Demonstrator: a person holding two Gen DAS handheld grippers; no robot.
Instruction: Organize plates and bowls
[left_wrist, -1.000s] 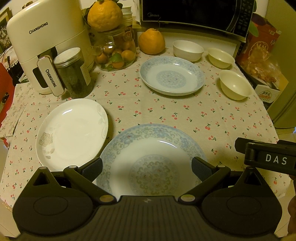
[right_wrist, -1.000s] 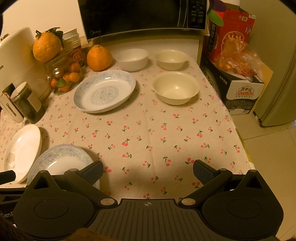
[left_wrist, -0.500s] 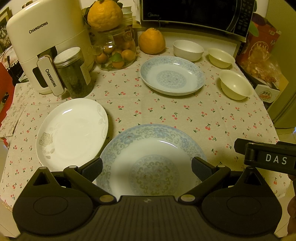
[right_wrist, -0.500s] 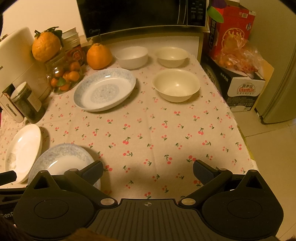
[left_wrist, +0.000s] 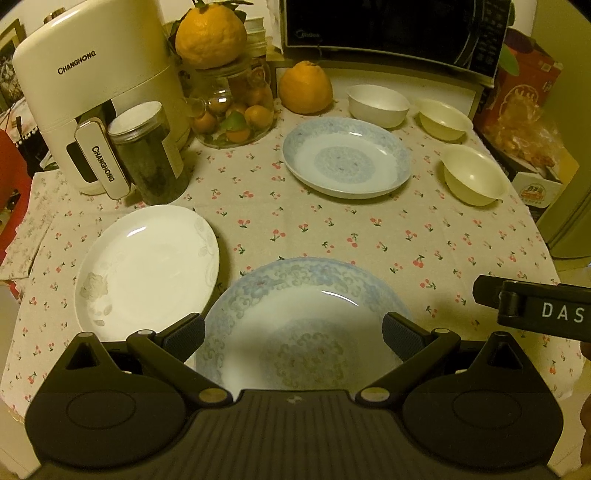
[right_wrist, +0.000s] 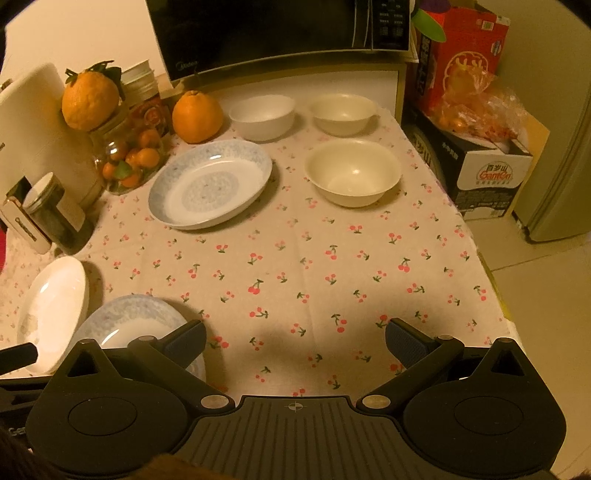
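Observation:
A blue-patterned plate (left_wrist: 303, 317) lies at the table's near edge, right under my open left gripper (left_wrist: 293, 334); its fingers straddle the plate without touching it. A plain white plate (left_wrist: 147, 266) lies to its left. A second blue-patterned plate (left_wrist: 347, 157) sits further back. Three bowls stand at the far right: a white bowl (left_wrist: 376, 105), a small cream bowl (left_wrist: 443, 118) and a larger cream bowl (right_wrist: 352, 171). My right gripper (right_wrist: 295, 339) hovers open above bare tablecloth near the front edge, with nothing between its fingers.
A white appliance (left_wrist: 92, 92), a dark jar (left_wrist: 151, 151), a glass jar of small oranges (left_wrist: 232, 107) and a large orange (left_wrist: 304, 86) crowd the back left. A microwave (left_wrist: 391, 29) stands behind. Boxes (right_wrist: 480, 147) sit off the table's right edge.
The right gripper has moved forward over the table, so the bowls appear closer. The left gripper has hardly moved.

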